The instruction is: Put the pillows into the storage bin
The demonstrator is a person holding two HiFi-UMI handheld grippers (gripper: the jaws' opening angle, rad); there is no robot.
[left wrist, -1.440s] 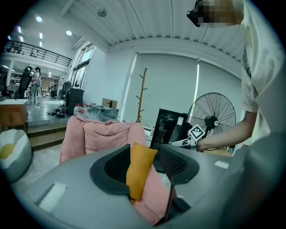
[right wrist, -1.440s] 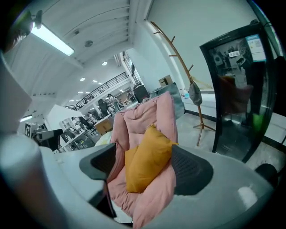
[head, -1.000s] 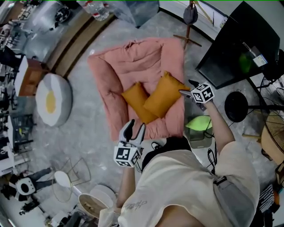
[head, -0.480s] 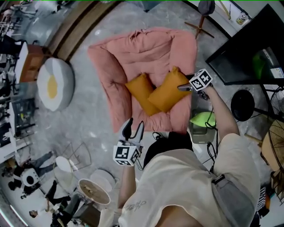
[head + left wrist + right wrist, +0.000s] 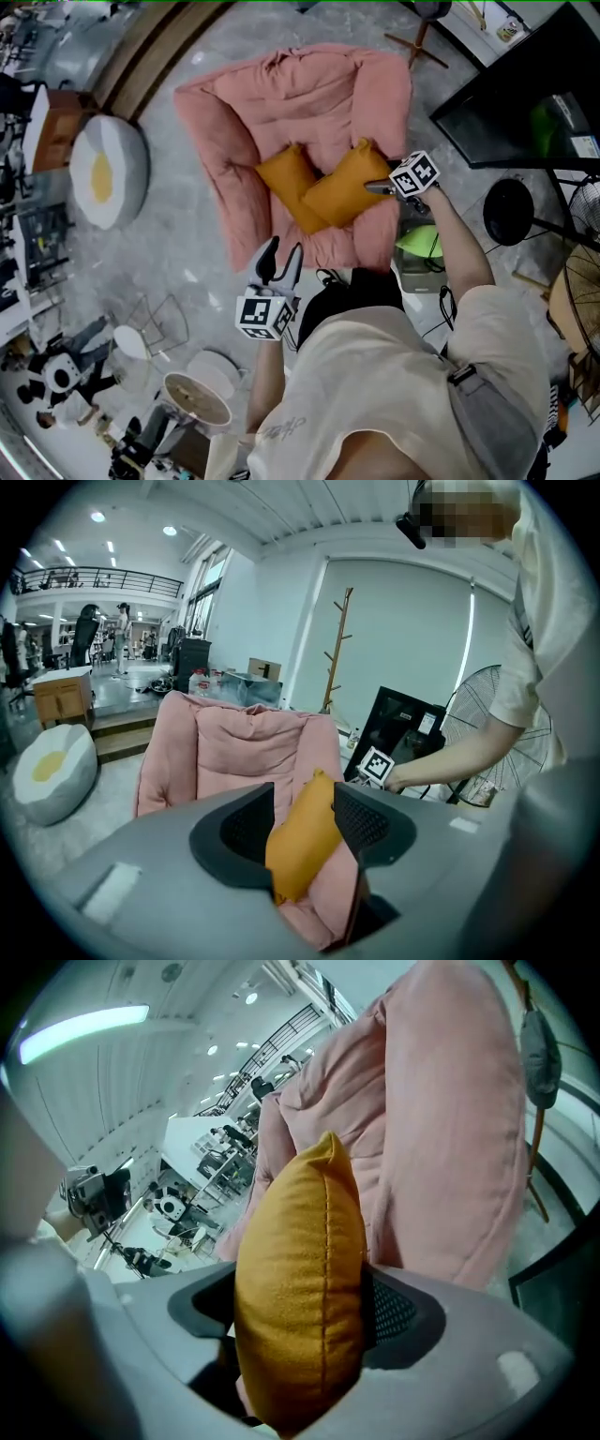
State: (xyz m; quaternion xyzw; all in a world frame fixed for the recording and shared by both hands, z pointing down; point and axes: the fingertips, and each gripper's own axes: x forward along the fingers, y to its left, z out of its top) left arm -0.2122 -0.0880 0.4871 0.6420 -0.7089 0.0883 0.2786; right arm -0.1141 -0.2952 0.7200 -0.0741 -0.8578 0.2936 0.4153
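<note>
Pillow (image 5: 300, 1269) between closing jaws of right hand-held gripper (image 5: 369, 187), arm (image 5: 452, 248) outstretched

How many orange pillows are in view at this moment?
2. Both lie on the seat of the pink chair: the left pillow and the right pillow, touching each other. None seems hidden.

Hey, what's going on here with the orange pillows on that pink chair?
A person holds a gripper in each hand. The right gripper has the right pillow between its jaws, which have just been closing but are wide and not yet pinching it. The left gripper is open and empty, short of the chair. The left pillow lies untouched on the chair.
</note>
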